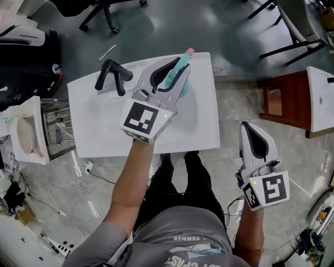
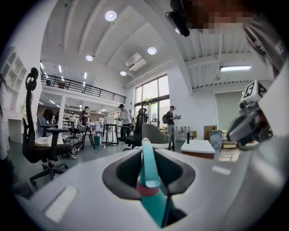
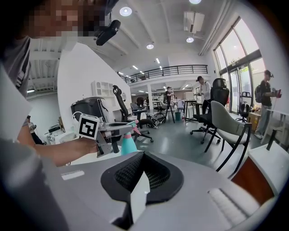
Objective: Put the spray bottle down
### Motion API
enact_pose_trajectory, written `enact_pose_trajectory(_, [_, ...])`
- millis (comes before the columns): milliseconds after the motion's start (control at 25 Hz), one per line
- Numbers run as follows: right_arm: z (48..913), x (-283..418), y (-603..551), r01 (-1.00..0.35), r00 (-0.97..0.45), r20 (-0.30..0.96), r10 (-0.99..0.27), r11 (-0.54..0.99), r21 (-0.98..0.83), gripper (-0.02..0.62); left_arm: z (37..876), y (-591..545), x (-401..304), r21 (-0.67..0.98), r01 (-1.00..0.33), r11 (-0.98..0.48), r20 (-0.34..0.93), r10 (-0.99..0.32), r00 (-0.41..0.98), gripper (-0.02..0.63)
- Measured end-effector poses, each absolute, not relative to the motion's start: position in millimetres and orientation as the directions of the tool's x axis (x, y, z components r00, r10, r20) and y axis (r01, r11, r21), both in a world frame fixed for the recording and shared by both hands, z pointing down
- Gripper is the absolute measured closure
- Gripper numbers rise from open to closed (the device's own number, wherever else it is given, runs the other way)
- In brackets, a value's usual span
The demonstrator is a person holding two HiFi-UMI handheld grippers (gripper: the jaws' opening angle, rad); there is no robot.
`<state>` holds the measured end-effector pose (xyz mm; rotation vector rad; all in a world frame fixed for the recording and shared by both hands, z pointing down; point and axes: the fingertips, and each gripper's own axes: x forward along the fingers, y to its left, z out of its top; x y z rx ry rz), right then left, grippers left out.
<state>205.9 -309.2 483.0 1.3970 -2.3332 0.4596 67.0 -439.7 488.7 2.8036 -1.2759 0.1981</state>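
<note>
A teal spray bottle with a pink collar is held over the far part of the white table. My left gripper is shut on it, and the nozzle end sticks out past the fingertips. In the left gripper view the bottle runs straight out between the jaws. The right gripper view shows the bottle and my left gripper off to its left. My right gripper hangs lower right, beside the table and over the floor. Its jaws look shut with nothing in them.
A black handled tool lies at the table's far left. A brown wooden seat stands to the right and a wire rack to the left. Office chairs stand beyond the table. The person's legs are at the near edge.
</note>
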Motion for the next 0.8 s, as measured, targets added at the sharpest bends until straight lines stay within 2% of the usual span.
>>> enact_pose_trajectory(800, [530, 227, -316, -0.887, -0.435, 0.528, -0.729, 0.449, -0.112, 0.594, 537, -476, 116, -0.048, -0.742, -0.669, 0.085, -0.743, 0.664, 0.526])
